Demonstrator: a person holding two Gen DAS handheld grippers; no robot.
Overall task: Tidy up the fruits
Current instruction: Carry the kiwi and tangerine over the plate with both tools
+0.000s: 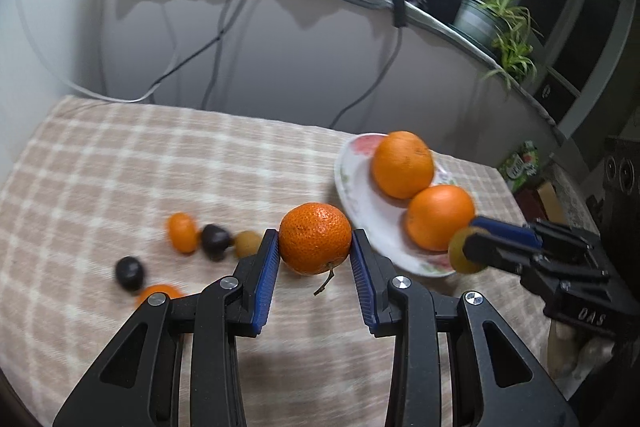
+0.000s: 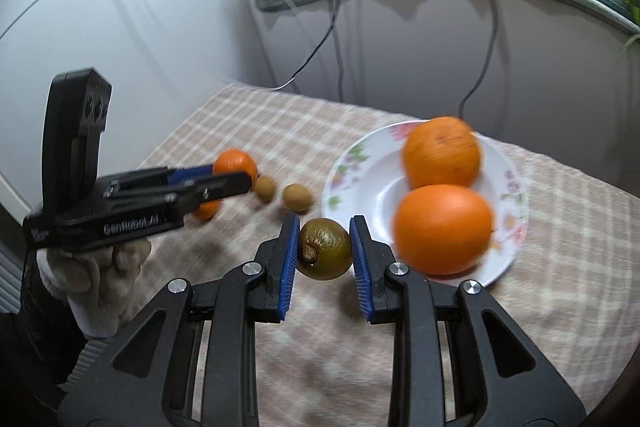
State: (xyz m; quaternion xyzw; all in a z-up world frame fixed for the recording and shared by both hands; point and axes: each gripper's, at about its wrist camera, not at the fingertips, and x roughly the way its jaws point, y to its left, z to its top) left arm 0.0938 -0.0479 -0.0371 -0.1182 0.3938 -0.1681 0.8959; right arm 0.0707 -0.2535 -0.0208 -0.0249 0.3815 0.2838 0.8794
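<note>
The left claw (image 1: 315,254) holds a mandarin (image 1: 315,238) between its blue pads, at the lower centre of the frame, above the checked cloth of the bench (image 1: 120,163). The right claw (image 2: 325,248) grips a small brown-green fruit (image 2: 325,248). Right of it, a flowered plate (image 2: 360,187) carries 2 oranges (image 2: 442,229). Small fruits (image 1: 182,231) lie on the cloth at the left.

Potted plant (image 1: 496,15) — cables (image 1: 216,39), checked cloth (image 1: 120,167).
</note>
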